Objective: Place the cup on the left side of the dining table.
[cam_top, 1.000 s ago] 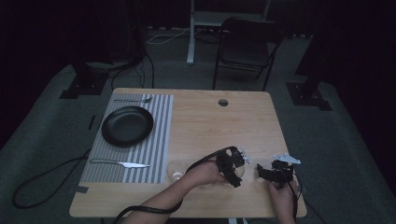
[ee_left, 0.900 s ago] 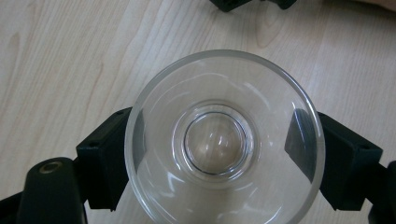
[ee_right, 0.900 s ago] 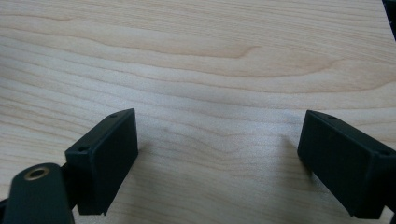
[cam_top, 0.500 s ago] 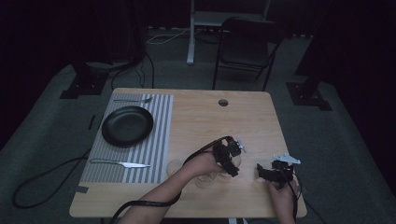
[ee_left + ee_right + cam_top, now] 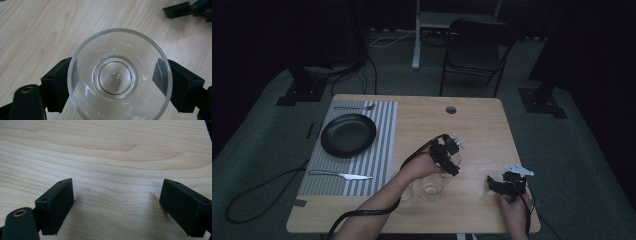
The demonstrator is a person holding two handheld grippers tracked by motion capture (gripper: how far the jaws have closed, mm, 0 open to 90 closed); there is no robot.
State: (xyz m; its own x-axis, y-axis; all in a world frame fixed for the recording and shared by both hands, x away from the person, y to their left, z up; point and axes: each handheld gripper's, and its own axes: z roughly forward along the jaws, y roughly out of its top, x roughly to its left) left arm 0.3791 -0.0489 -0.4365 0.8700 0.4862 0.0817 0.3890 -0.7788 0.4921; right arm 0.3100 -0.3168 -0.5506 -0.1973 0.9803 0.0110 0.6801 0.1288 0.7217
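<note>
A clear drinking glass (image 5: 115, 75) stands rim-up between the black jaws of my left gripper (image 5: 119, 87), and both pads press on its sides. In the high view that left gripper (image 5: 448, 157) hovers over the middle right of the wooden table (image 5: 477, 125) with the glass (image 5: 452, 161) faintly visible in it. My right gripper (image 5: 496, 186) rests near the front right corner. In its own view the right gripper (image 5: 116, 205) has its jaws wide apart over bare wood, nothing between them.
A second clear glass (image 5: 432, 188) stands on the table near my left forearm, with another glassy shape (image 5: 407, 192) beside it. A black plate (image 5: 348, 135), a fork (image 5: 354, 107) and a knife (image 5: 341, 175) lie on the striped placemat (image 5: 382, 150) at the left.
My left hand has carried its gripper and the glass away from the front edge toward the table's middle, rising slightly. The right gripper has stayed put.
</note>
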